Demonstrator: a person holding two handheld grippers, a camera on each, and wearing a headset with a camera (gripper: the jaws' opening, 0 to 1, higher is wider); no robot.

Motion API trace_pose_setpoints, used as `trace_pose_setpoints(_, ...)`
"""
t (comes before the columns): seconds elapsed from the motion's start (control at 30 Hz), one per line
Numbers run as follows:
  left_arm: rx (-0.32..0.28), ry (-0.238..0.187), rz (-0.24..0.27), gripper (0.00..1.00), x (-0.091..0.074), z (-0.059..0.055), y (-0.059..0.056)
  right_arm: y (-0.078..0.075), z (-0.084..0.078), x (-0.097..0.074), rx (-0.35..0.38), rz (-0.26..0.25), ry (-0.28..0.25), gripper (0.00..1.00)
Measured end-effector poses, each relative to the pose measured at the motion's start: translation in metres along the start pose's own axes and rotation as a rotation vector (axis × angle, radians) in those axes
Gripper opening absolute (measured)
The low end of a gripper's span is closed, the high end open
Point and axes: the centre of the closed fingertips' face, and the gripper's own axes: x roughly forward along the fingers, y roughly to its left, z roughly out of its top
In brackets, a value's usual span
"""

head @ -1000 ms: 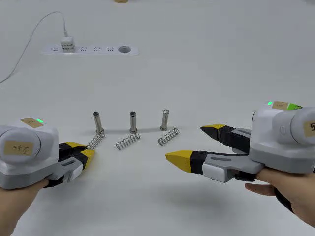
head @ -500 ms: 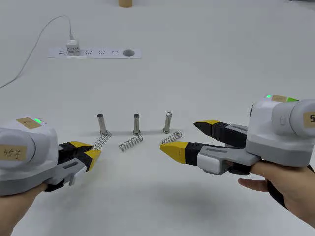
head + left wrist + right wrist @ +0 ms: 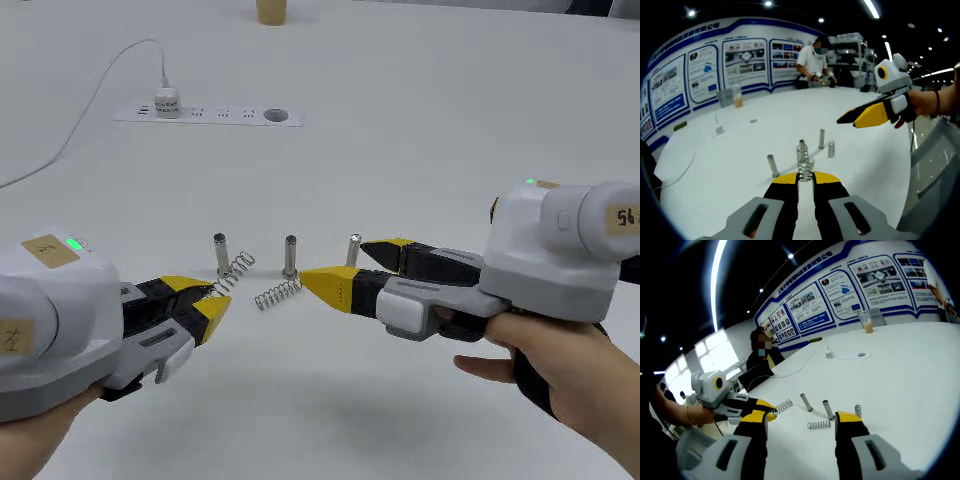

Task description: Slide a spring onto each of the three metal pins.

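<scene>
The left gripper view settles what the head view leaves unclear. The left hand-held gripper has its jaws drawn narrow on the near end of a spring, which stands straight out ahead of the tips.

In the head view that spring slants away from the tips, and its free end is just beside the first pin. Whether they touch cannot be told.

The right gripper view shows the right hand-held gripper spread wide with nothing in it. A second spring lies flat on the white counter, just ahead between the jaws. The middle pin and the third pin stand upright beyond it, the third just above the right-hand jaw tip.

In the head view the right hand-held gripper's near jaw covers the counter beside the third pin.

Well beyond both hand-held grippers lie a power strip with a plugged adapter and trailing cable, and a cup near the counter's far edge. A person stands at the counter's far side, under printed wall boards.
</scene>
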Motion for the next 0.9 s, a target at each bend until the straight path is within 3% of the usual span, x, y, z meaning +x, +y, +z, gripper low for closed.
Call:
trace_pose_setpoints(0.3,0.016,-0.081,-0.037,0.1,-0.005,0.018,-0.016,0.013,0.008,0.006,0.095,0.057,-0.029,0.48)
trace_pose_setpoints(0.4,0.048,-0.124,-0.051,0.1,-0.005,0.026,-0.022,0.016,0.009,0.008,0.14,0.072,-0.037,0.45)
trace_pose_setpoints(0.5,0.049,-0.137,-0.07,0.1,-0.006,0.027,-0.027,0.019,0.012,0.009,0.191,0.085,-0.054,0.42)
trace_pose_setpoints(0.9,0.073,-0.196,-0.114,0.1,-0.008,0.037,-0.039,0.031,0.009,0.013,0.246,0.135,-0.04,0.3)
